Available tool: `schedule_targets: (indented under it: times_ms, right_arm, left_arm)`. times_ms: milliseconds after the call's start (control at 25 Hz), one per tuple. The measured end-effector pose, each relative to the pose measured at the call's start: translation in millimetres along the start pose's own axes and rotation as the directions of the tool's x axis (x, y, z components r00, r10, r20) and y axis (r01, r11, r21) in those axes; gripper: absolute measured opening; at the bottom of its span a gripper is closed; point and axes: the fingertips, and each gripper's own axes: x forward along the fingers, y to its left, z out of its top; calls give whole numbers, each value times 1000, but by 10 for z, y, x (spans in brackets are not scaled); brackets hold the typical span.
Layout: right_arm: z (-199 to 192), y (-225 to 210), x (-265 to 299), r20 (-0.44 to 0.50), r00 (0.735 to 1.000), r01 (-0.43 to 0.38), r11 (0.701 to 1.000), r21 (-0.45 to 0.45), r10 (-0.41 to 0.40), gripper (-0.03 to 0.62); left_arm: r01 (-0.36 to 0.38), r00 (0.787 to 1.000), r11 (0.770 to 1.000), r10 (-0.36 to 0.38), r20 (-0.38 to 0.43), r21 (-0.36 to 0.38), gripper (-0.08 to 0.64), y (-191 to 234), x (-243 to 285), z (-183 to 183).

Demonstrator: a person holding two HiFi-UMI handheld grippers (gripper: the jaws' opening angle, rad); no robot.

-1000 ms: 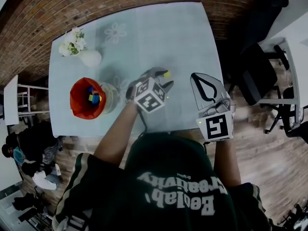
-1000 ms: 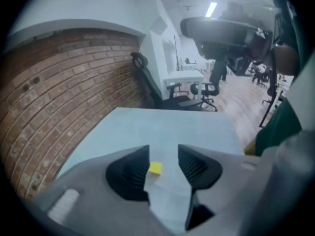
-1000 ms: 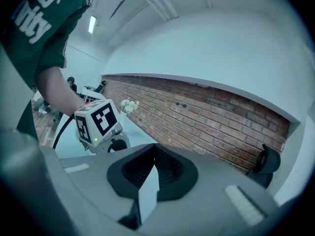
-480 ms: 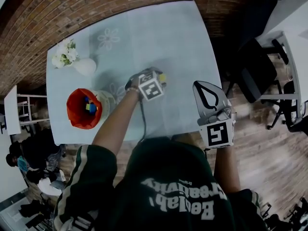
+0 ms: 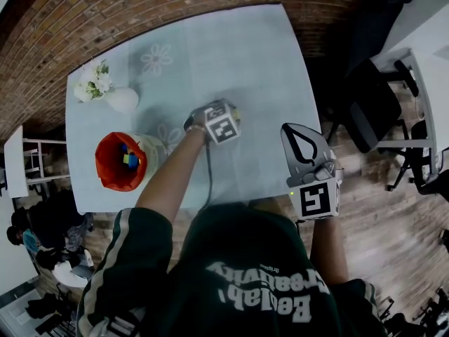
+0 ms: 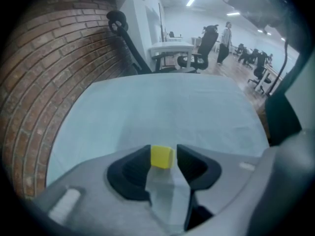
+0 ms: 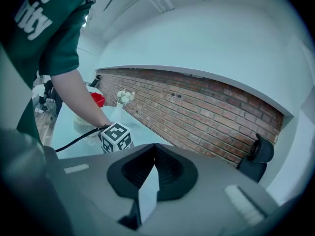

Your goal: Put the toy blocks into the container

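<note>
A small yellow block (image 6: 162, 157) lies on the pale blue table (image 5: 238, 55) between the jaws of my left gripper (image 6: 163, 154). The jaws have just been closing around it. The left pad is against the block and a thin gap shows at the right pad. In the head view the left gripper (image 5: 226, 111) points steeply down at the table's middle, its marker cube hiding the block. The orange container (image 5: 112, 177) at the left holds several coloured blocks (image 5: 128, 160). My right gripper (image 5: 291, 128) hovers shut and empty over the table's right front edge.
A white vase of flowers (image 5: 105, 90) stands at the back left. A pale jar (image 5: 156, 148) sits right beside the container. Office chairs (image 5: 372, 111) stand off the table's right side. The left gripper's cable (image 5: 208, 170) trails toward the front edge.
My left gripper has sunk to the tabletop and tipped steeper; the yellow block, earlier visible at its tips, is now hidden under the marker cube. The right gripper has drifted slightly.
</note>
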Motion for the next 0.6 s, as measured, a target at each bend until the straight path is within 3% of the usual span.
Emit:
schedule_targets:
  times_ms: [200, 400, 600]
  right_arm:
    - [14, 0, 15, 1, 1000, -1, 1000, 0, 1, 6]
    - [16, 14, 26, 2, 1000, -5, 1000, -2, 5, 6]
    - [41, -9, 33, 7, 1000, -3, 1000, -4, 3, 6]
  left_arm:
    - [-8, 1000, 1000, 7, -17, -6, 173, 57, 59, -23]
    - [20, 999, 999, -19, 35, -32, 179, 79, 74, 17]
    - [-34, 997, 997, 39, 62, -72, 106, 156, -77, 20]
